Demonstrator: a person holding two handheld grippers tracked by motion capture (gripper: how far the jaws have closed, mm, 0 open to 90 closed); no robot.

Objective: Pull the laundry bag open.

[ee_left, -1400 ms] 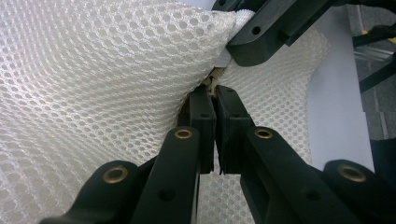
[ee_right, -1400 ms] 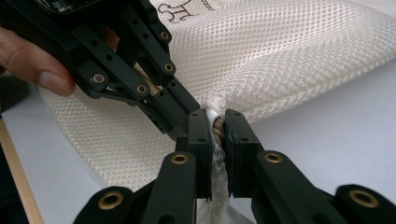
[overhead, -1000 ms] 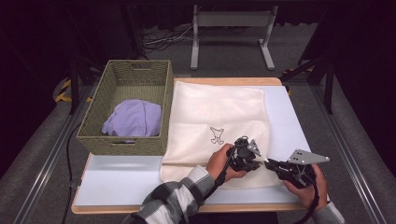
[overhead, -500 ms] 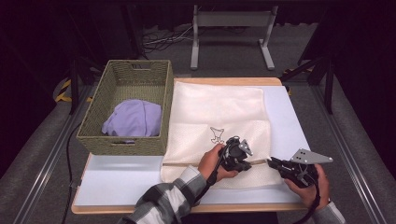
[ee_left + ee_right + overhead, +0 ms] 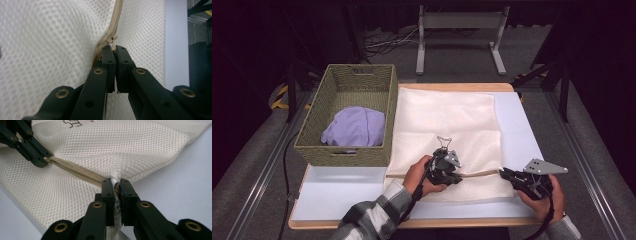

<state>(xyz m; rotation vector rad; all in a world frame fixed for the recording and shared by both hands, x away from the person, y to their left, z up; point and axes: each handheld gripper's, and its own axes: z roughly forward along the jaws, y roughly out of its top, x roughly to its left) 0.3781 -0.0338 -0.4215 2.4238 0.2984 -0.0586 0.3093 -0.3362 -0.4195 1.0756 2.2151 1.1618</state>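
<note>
The left claw (image 5: 114, 50) pinches the zipper pull (image 5: 113, 43) of the mesh bag (image 5: 447, 125); the right claw (image 5: 115, 184) pinches the bag's right corner (image 5: 115, 179) on the surface (image 5: 517, 120).

Around my counter (image 5: 522, 125), a pale top with a wooden edge, the room is dark. Grey carpet (image 5: 597, 165) covers the floor, with metal rails (image 5: 259, 170) running along both sides. Behind stands a grey metal frame (image 5: 459, 30), cables (image 5: 384, 45) looped beside it, against black walls
</note>
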